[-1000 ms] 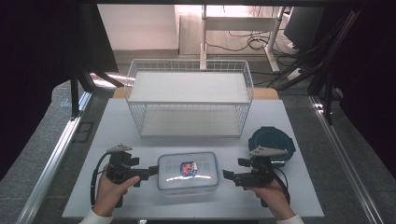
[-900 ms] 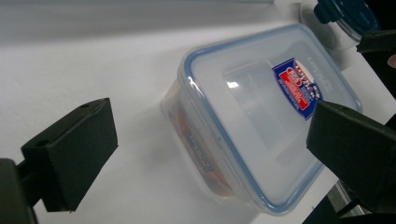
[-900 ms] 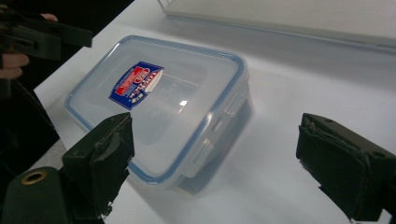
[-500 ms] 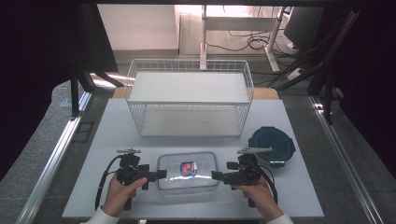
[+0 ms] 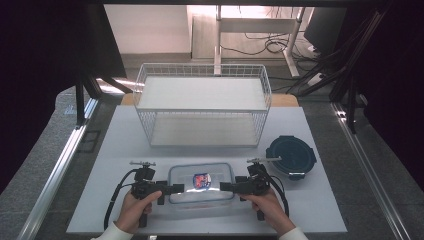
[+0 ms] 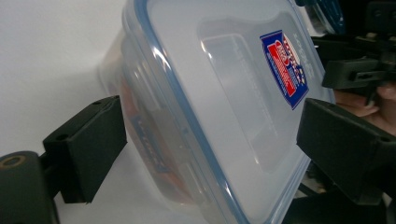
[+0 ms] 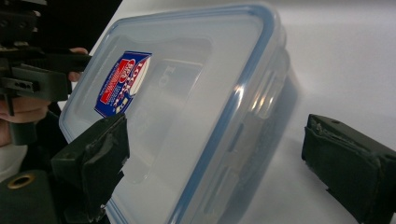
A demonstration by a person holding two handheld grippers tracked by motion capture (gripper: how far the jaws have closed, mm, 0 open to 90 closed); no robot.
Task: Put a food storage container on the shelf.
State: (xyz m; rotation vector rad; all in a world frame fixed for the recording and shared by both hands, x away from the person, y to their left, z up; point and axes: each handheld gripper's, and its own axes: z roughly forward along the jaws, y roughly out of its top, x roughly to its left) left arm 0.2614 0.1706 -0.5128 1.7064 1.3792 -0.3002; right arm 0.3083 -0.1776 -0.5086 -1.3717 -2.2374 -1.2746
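Note:
A clear rectangular lidded box (image 5: 201,182) with a blue seal and a red-and-blue sticker lies flat near the table's front edge. My left gripper (image 5: 176,188) is at its left end and my right gripper (image 5: 226,187) at its right end, both pointing inward. In the left gripper view the box (image 6: 224,107) sits between the spread jaws of the left gripper (image 6: 215,135), with gaps on both sides. The right gripper view shows the same: the box (image 7: 187,102) lies within the open right gripper (image 7: 217,156), not clamped.
A white wire basket rack (image 5: 202,107) with a shelf stands behind the box. A round dark-blue lidded container (image 5: 290,156) sits to the right, close to my right hand. The white table top (image 5: 125,145) ends just below the hands.
Both grippers have moved inward and slightly forward, closing in on the box's two ends. The right one has left the round container's side. The box has not moved.

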